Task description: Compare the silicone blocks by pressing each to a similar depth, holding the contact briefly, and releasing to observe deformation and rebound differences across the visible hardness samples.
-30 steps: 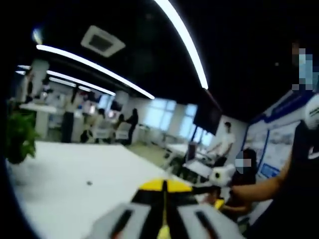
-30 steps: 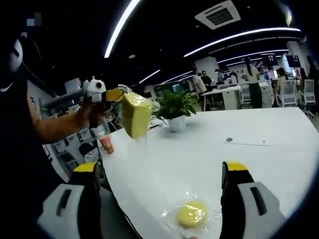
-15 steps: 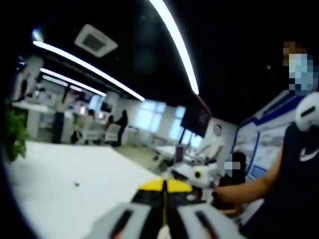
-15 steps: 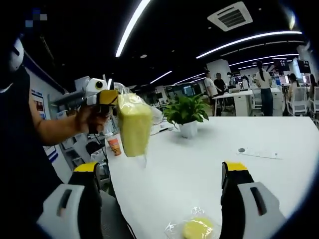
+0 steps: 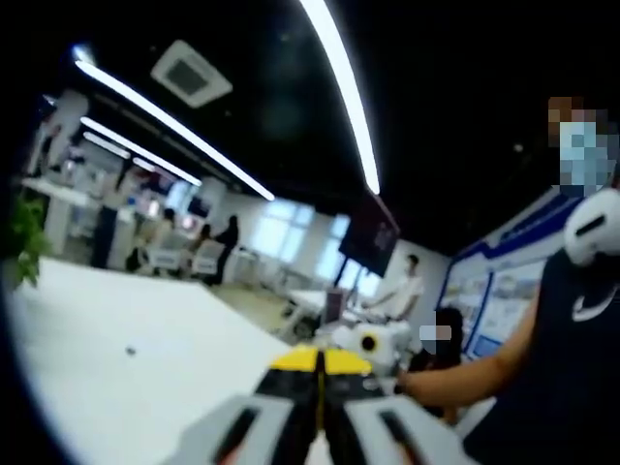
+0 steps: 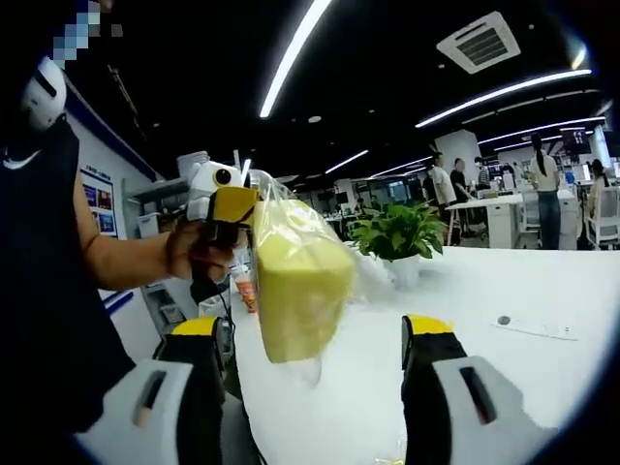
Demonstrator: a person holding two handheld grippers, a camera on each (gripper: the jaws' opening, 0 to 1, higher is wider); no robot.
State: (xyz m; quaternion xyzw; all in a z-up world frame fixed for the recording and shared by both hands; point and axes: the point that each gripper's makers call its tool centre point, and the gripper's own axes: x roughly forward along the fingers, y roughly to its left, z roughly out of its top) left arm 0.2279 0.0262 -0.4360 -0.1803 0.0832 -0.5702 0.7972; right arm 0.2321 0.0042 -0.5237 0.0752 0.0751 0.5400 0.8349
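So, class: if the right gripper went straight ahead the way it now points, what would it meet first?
Probably the bagged yellow block, held up by the left gripper and hanging just left of the line between the open right gripper's fingers. Depth is unclear; missing it, the white table comes next.

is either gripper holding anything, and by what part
The left gripper pinches the bagged yellow silicone block by the plastic bag's top; the right gripper holds nothing.
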